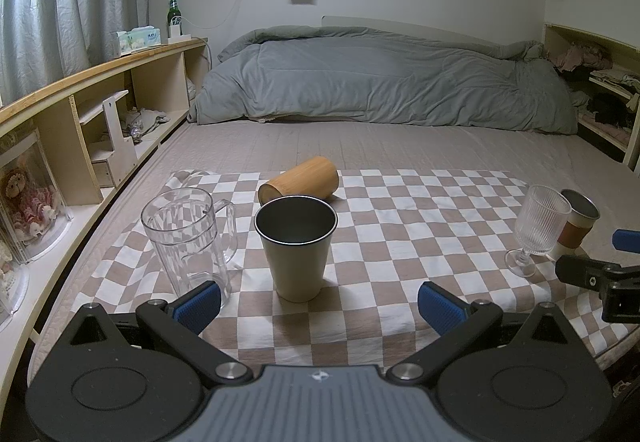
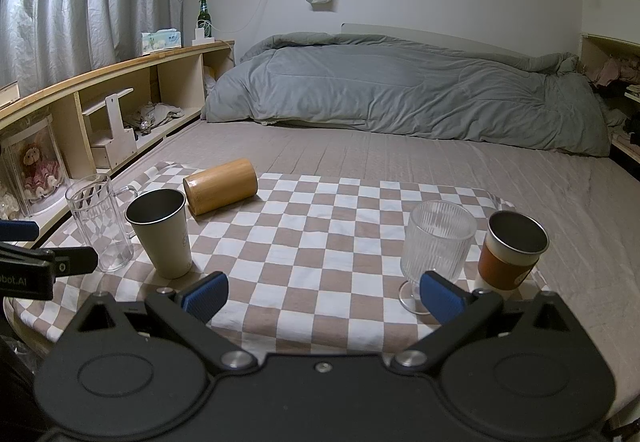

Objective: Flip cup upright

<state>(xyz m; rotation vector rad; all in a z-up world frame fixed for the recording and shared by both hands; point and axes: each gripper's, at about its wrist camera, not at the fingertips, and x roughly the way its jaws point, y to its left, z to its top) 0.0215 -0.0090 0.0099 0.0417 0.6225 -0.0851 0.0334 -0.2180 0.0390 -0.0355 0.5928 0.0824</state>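
A bamboo cup [image 1: 301, 181] lies on its side on the checkered cloth [image 1: 400, 238]; it also shows in the right wrist view [image 2: 221, 186]. Its closed base faces the cameras. An upright metal tumbler [image 1: 296, 246] stands just in front of it, seen too in the right wrist view [image 2: 160, 232]. My left gripper [image 1: 318, 308] is open and empty, a short way in front of the tumbler. My right gripper [image 2: 324, 298] is open and empty above the cloth's near edge, next to a ribbed stem glass [image 2: 434, 246].
A clear plastic pitcher [image 1: 188, 238] stands left of the tumbler. A ribbed stem glass [image 1: 538, 228] and a brown-sleeved metal cup [image 2: 510, 252] stand at the right. A grey duvet [image 1: 380, 78] lies behind. Wooden shelves [image 1: 104, 98] run along the left.
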